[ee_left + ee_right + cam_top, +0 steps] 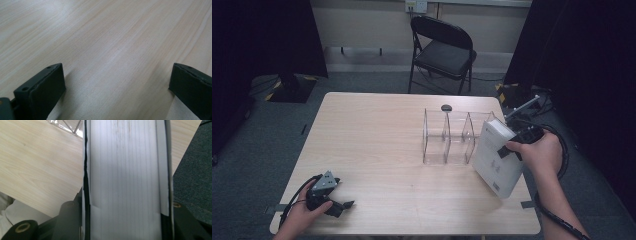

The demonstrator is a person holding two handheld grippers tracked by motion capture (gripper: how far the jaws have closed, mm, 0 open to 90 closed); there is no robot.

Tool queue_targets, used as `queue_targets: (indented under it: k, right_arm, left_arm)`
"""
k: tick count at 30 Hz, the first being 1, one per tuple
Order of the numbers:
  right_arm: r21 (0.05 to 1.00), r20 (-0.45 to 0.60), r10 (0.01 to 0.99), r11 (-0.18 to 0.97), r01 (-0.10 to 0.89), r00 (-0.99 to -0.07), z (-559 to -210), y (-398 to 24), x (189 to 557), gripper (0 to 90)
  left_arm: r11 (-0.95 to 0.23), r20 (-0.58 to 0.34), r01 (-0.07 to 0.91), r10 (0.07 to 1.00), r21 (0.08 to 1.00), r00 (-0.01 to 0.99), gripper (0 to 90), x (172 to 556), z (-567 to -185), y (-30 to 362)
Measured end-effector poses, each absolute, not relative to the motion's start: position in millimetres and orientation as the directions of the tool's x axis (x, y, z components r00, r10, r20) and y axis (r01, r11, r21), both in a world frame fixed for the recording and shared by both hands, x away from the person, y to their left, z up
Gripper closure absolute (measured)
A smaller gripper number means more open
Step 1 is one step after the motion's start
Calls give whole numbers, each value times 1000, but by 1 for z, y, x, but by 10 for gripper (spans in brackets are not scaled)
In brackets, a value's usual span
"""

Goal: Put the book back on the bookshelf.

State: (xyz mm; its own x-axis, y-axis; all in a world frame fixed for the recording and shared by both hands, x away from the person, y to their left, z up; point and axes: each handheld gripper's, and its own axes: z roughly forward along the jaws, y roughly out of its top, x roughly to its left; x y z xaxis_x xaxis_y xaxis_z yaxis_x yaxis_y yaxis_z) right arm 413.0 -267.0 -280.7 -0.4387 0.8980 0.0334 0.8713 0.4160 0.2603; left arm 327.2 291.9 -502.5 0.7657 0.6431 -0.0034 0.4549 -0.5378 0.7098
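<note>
A thick white book (492, 157) stands on edge, tilted, at the table's right side just beside a clear acrylic divider rack (447, 137). My right gripper (506, 150) is shut on the book, one jaw on each cover. In the right gripper view the book's page edge (125, 170) runs up between the two black jaws of that gripper (125, 227), and a corner of the rack (67, 125) shows at the top. My left gripper (343, 205) rests low at the table's front left corner. Its jaws (117, 85) stand wide open over bare wood.
The wooden table (372, 130) has a small dark object (446, 107) behind the rack. A black folding chair (444, 47) stands beyond the far edge. The book's lower corner is close to the table's right edge, with grey carpet (195, 170) below.
</note>
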Motion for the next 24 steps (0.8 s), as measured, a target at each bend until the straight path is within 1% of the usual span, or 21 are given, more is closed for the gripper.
queue_targets:
  k: [24]
  right_arm:
    - [273, 34, 928, 349, 896, -371, -277, -268, 439, 521]
  left_arm:
    - [-538, -3, 455, 643, 709, 766, 0, 327, -502, 292]
